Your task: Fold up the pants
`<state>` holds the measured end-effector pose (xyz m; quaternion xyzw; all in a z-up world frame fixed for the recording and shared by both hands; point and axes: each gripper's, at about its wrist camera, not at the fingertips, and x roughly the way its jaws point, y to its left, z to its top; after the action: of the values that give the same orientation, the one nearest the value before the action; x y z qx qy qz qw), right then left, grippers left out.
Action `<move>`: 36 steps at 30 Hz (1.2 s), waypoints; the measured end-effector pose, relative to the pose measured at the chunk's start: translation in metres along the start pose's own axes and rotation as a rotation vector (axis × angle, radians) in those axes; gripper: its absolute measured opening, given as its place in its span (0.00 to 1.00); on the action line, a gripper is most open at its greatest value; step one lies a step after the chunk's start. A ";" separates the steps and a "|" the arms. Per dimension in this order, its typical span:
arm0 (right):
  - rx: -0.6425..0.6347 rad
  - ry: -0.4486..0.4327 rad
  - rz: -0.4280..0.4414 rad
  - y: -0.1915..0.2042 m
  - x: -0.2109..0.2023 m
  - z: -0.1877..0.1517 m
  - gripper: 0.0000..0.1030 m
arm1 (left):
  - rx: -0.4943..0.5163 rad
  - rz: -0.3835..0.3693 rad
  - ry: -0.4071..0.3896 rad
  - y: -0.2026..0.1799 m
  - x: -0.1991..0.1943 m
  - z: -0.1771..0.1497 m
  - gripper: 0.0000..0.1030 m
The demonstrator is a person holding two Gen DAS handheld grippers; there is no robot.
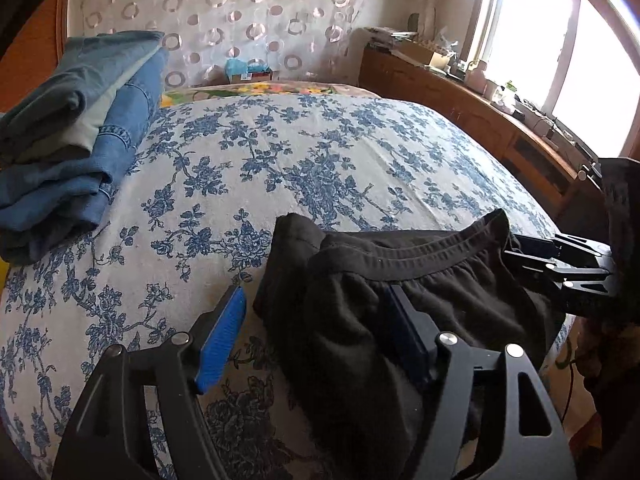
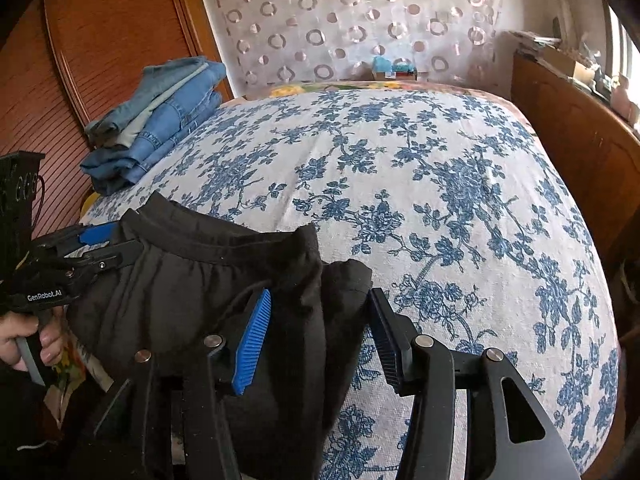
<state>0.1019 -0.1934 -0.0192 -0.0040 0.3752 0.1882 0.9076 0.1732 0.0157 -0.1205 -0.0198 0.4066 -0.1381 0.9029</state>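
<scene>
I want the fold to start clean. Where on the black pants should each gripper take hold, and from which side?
Probably the ribbed waistband, one gripper at each end, coming in from the near bed edge. It is the thickest, straightest band on the black pants and lies stretched across them. Both the left gripper and right gripper stand open, straddling bunched fabric lower down; gripping there would likely gather only wrinkles.

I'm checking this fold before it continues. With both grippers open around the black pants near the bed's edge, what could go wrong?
1. The black pants lie bunched at the near edge of the bed; they might slip off it.
2. The left gripper and right gripper are both open, straddling thick folds, so closing may pinch several layers.
3. The waistband looks twisted, so the fold may come out uneven.
</scene>
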 end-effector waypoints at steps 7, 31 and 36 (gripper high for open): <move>-0.022 -0.003 -0.013 0.005 0.005 0.000 0.49 | -0.009 -0.041 -0.002 0.000 0.000 -0.001 0.54; -0.050 -0.211 0.072 0.017 -0.066 -0.002 0.12 | 0.020 -0.110 -0.202 -0.023 -0.091 0.007 0.17; -0.081 -0.260 0.074 0.021 -0.084 0.001 0.12 | 0.029 -0.107 -0.266 -0.026 -0.115 0.014 0.17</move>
<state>0.0407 -0.2020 0.0413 -0.0026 0.2464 0.2354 0.9401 0.1047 0.0205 -0.0240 -0.0466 0.2799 -0.1881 0.9403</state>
